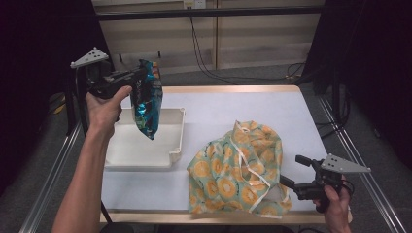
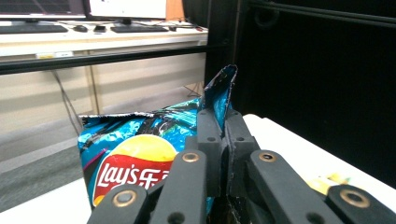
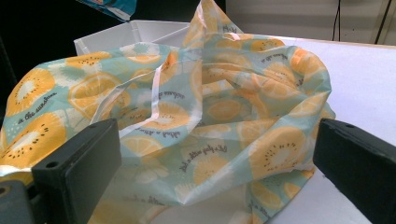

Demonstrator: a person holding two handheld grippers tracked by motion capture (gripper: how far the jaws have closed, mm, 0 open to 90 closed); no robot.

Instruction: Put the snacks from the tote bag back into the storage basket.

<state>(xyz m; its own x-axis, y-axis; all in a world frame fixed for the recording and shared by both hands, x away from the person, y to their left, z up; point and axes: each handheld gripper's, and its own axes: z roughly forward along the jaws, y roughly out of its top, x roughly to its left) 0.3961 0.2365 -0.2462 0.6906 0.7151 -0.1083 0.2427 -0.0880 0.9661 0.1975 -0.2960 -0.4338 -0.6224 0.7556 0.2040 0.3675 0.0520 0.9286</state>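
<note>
Left claw [image 1: 138, 77] pinches the chip bag [image 1: 147, 99] by its top edge, hanging over the white tray [image 1: 177, 141] – prob. clear of it. Right claw [image 1: 294, 172] spread, beside the fruit-print bag [image 1: 238, 170] on the bench [image 1: 218, 104].

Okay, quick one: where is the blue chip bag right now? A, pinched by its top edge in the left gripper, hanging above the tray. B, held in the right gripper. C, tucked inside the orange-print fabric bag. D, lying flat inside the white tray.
A: the left gripper has its jaws shut on the top edge of the chip bag, which hangs in the air over the white tray.
</note>
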